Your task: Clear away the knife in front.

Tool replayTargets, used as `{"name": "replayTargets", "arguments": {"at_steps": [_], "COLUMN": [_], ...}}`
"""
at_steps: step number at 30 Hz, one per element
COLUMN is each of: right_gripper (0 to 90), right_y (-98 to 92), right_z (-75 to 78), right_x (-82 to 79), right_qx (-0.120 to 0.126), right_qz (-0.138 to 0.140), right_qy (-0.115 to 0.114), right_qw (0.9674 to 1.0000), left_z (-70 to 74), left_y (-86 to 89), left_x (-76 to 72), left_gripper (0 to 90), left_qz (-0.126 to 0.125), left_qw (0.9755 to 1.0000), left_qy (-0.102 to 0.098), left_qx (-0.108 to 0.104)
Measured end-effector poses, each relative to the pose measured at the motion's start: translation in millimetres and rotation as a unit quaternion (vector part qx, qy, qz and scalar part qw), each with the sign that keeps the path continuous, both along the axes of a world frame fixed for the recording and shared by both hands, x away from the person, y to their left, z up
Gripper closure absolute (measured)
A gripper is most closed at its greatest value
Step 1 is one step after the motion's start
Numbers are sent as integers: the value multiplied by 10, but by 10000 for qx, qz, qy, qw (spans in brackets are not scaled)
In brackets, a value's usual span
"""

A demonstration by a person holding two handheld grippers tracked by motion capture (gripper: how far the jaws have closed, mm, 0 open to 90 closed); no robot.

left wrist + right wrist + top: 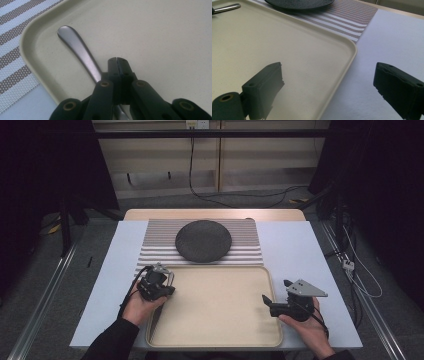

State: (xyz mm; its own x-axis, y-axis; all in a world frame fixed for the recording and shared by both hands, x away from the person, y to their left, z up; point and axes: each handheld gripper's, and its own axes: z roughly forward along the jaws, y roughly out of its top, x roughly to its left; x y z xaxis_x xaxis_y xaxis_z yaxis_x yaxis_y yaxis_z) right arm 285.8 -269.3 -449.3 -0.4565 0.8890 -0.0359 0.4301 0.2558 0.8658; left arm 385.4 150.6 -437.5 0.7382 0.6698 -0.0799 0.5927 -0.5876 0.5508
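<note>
The left gripper [117, 60] has its jaws closed on a metal spoon [80, 53] at the tray's [215, 340] near-left corner. The right gripper [328, 90], jaws wide apart, straddles the tray's right rim.

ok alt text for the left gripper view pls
The left gripper, jaws shut, sits low over a beige tray beside a metal utensil handle that runs under it. A striped placemat lies past the tray's rounded corner.

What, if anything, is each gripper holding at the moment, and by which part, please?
The left gripper is shut over a metal utensil, apparently on its shaft; the handle end sticks out over the tray. The right gripper is open and holds nothing.
</note>
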Motion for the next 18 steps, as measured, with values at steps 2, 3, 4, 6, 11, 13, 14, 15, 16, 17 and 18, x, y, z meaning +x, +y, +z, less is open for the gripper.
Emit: {"name": "replayTargets", "arguments": {"at_steps": [2, 3, 4, 6, 11, 13, 14, 15, 16, 17, 18], "right_gripper": [87, 87, 87, 87, 87, 87, 87, 87, 87, 87, 87], "right_y": [1, 2, 3, 4, 7, 10, 11, 10, 10, 8, 6], "right_z": [0, 0, 0, -2, -3, -3, -3, -2, -2, -2, -3], "right_x": [2, 2, 2, 5, 11, 12, 12, 12, 13, 13, 13], "right_qx": [0, -5, -5, -8, -16, -20, -18, -16, -13, -9, -9], "right_qz": [4, 5, 6, 7, 3, 1, 3, -2, -11, -10, -9], "right_qy": [3, 1, -4, 0, 11, 11, 8, 8, 13, 16, 16], "right_qw": [10000, 10000, 10000, 10000, 10000, 10000, 10000, 10000, 10000, 10000, 10000], "left_z": [-2, 0, -2, -2, -5, -5, -5, -8, -11, -12, -11], "left_y": [19, 33, 42, 73, 132, 148, 161, 167, 177, 177, 173], "left_x": [0, 3, -1, 0, -7, -14, -13, -16, -13, -13, -16], "left_gripper": [900, 900, 900, 900, 900, 900, 900, 900, 900, 900, 900], "left_qz": [21, 6, 49, 53, 130, 157, 186, 242, 266, 291, 285], "left_qw": [10000, 10000, 10000, 10000, 9999, 9999, 9998, 9996, 9995, 9994, 9995], "left_qy": [20, 9, 22, 24, 14, 7, 15, 27, 52, 60, 46], "left_qx": [-21, -10, -27, -31, -49, -54, -60, -104, -138, -157, -139]}}
